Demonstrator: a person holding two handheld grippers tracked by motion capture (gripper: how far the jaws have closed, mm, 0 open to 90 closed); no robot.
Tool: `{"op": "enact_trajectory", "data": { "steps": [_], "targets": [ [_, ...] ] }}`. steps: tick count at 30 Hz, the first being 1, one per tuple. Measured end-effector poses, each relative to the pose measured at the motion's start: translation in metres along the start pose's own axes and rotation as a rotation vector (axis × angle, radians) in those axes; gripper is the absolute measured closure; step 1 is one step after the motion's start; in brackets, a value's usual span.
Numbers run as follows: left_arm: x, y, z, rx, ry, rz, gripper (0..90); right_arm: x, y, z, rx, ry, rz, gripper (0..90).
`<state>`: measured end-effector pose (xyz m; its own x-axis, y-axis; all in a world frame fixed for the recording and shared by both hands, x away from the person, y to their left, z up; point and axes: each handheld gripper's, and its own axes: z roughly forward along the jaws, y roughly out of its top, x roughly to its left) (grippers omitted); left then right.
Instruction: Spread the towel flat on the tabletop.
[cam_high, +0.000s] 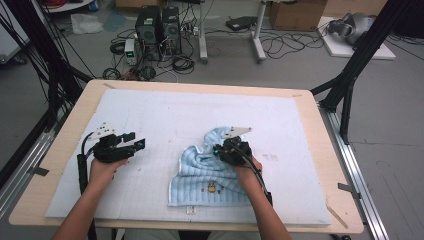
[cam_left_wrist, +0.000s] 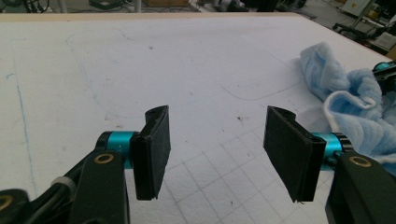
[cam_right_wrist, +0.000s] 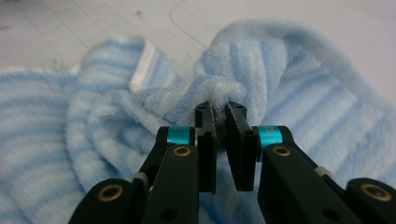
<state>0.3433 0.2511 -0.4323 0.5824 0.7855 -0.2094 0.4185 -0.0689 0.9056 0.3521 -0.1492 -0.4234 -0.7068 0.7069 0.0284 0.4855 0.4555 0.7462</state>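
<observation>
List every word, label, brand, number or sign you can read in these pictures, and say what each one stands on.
None can be read.
The towel bears a small coloured motif, too small to tell whether it holds letters.
A white tag at the towel's near edge is too small to read.

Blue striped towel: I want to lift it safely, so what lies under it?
The blue striped towel lies on a white foam mat; anything beneath its folds is covered.

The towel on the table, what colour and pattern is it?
The towel has light blue and white stripes with a white edge, clearest in the right gripper view.
</observation>
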Motion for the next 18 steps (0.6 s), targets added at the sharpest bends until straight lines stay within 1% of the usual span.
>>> {"op": "enact_trajectory", "data": {
  "steps": [1,3,6,7,8,9,10,11,12,13,14,15,16,18],
  "targets": [
    [-0.001,0.0,0.0,0.001,-0.003,0.002,41.5,-0.001,-0.004,0.001,0.007,0.0,0.009,82.8],
    [-0.002,0.001,0.0,-0.002,-0.01,0.006,41.7,-0.002,-0.01,0.003,0.037,-0.023,0.0,82.0],
    [-0.004,0.002,0.001,-0.011,-0.02,0.0,42.0,-0.005,-0.016,0.002,0.044,-0.017,0.012,76.9],
    [-0.004,0.003,0.002,-0.011,-0.023,0.004,42.0,-0.005,-0.018,0.001,0.041,-0.017,0.021,72.3],
    [-0.005,0.004,0.003,-0.015,-0.032,0.006,42.1,-0.006,-0.018,0.0,0.035,-0.017,0.029,69.8],
    [-0.006,0.004,0.004,-0.021,-0.042,0.002,42.5,-0.007,-0.019,-0.001,0.031,-0.002,0.042,67.8],
    [-0.007,0.006,0.006,-0.014,-0.053,0.007,43.1,-0.008,-0.019,-0.003,0.016,0.008,0.039,64.4],
    [-0.008,0.009,0.008,-0.014,-0.059,0.017,43.6,-0.009,-0.019,-0.006,0.001,0.012,0.038,62.9],
    [-0.009,0.012,0.01,-0.013,-0.073,0.021,46.3,-0.009,-0.019,-0.008,-0.015,0.016,0.035,61.2],
    [-0.01,0.015,0.013,-0.006,-0.085,0.031,52.3,-0.01,-0.019,-0.01,-0.026,0.01,0.035,59.2],
    [-0.011,0.018,0.017,-0.002,-0.095,0.033,54.2,-0.011,-0.02,-0.012,-0.033,0.003,0.034,57.6],
    [-0.013,0.02,0.02,0.002,-0.094,0.035,54.2,-0.012,-0.02,-0.013,-0.035,0.0,0.036,56.5],
    [-0.015,0.023,0.025,0.008,-0.104,0.042,54.8,-0.013,-0.021,-0.015,-0.039,-0.002,0.034,55.6],
    [-0.019,0.027,0.033,0.014,-0.125,0.043,55.4,-0.016,-0.024,-0.019,-0.046,-0.009,0.041,52.8]
  ]
}}
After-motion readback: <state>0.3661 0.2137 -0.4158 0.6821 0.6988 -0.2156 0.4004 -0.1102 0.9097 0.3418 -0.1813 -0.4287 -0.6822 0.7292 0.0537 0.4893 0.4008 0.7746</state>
